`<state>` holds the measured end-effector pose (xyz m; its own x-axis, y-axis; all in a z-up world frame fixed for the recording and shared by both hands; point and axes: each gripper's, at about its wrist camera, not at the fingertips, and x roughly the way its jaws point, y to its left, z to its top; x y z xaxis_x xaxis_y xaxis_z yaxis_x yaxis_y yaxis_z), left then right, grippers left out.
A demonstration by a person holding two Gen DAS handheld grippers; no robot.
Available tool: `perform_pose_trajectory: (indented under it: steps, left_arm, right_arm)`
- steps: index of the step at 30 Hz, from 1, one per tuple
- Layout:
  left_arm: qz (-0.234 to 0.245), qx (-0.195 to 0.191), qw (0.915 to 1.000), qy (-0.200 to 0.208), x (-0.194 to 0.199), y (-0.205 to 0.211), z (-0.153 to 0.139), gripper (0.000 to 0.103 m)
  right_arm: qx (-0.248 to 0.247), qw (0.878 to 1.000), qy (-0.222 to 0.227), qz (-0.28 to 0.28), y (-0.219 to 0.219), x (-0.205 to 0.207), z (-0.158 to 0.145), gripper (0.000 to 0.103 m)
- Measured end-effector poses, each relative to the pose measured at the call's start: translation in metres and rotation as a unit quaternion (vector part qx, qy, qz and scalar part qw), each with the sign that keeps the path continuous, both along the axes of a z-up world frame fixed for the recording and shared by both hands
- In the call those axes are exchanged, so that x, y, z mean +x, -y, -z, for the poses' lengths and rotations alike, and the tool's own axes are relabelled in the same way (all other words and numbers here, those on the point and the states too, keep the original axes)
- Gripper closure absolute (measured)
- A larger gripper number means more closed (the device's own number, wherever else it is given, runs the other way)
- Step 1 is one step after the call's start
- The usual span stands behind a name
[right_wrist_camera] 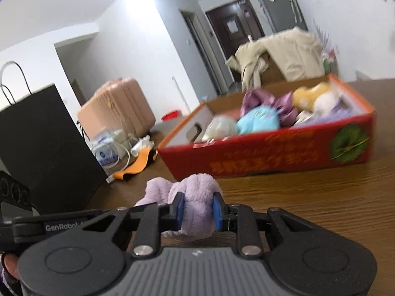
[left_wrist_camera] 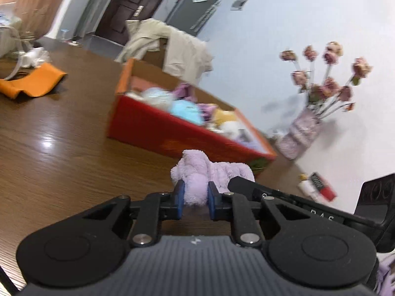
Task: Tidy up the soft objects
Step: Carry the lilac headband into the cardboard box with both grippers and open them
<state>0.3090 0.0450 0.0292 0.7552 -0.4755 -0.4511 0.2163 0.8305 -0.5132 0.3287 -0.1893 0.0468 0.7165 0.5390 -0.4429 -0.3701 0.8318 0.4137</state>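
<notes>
a lilac plush cloth (left_wrist_camera: 197, 185) is pinched between the blue pads of the left hand-held gripper (left_wrist_camera: 195, 196) and, at another part, by the right hand-held gripper (right_wrist_camera: 197, 209), above the wooden desk (left_wrist_camera: 61, 148). beyond it, a red box (right_wrist_camera: 271, 157) of soft toys (right_wrist_camera: 259, 120) is seen on the desk.

each view is taken from a fisheye camera mounted just behind its tongs, aimed forward along the fingers and tilted slightly down at the counter (left_wrist_camera: 61, 148). the left tongs (left_wrist_camera: 195, 196) are seen close in the left wrist view, the right tongs (right_wrist_camera: 198, 209) in the right wrist view. the red box (left_wrist_camera: 158, 130) (right_wrist_camera: 271, 157), the lilac plush (left_wrist_camera: 209, 170) (right_wrist_camera: 192, 190) and the dark door (left_wrist_camera: 123, 7) (right_wrist_camera: 234, 27) are shared by both views.
</notes>
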Motion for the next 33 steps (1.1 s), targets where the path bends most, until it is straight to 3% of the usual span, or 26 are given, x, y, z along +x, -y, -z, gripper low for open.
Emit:
perform_pose_trajectory:
  steps: [4, 8, 13, 18, 23, 26, 33]
  left_arm:
    - [0.036, 0.008, 0.9991, 0.022, 0.023, 0.036, -0.025, 0.084]
    - [0.06, 0.007, 0.9974, 0.039, 0.072, 0.069, -0.049, 0.084]
    - [0.039, 0.0, 0.9992, 0.002, 0.151, 0.089, -0.047, 0.084]
    - [0.009, 0.028, 0.9979, -0.058, 0.207, 0.097, -0.018, 0.084]
    - [0.013, 0.105, 0.9899, -0.095, 0.218, 0.11, 0.006, 0.084]
    - [0.011, 0.111, 0.9891, -0.096, 0.214, 0.108, 0.011, 0.084]
    - [0.013, 0.123, 0.9883, -0.089, 0.216, 0.114, 0.016, 0.081]
  right_arm:
    - [-0.003, 0.999, 0.03, 0.03, 0.037, 0.007, -0.022, 0.08]
    - [-0.008, 0.998, 0.047, 0.049, 0.066, 0.048, -0.04, 0.08]
    - [-0.043, 0.998, 0.016, 0.037, 0.08, 0.144, -0.044, 0.08]
    - [-0.112, 0.993, -0.028, 0.012, 0.057, 0.223, -0.02, 0.08]
    - [-0.131, 0.986, -0.104, -0.017, 0.046, 0.26, 0.015, 0.08]
    - [-0.125, 0.984, -0.125, -0.028, 0.046, 0.266, 0.021, 0.08]
    - [-0.173, 0.976, -0.123, -0.042, 0.032, 0.27, 0.022, 0.079]
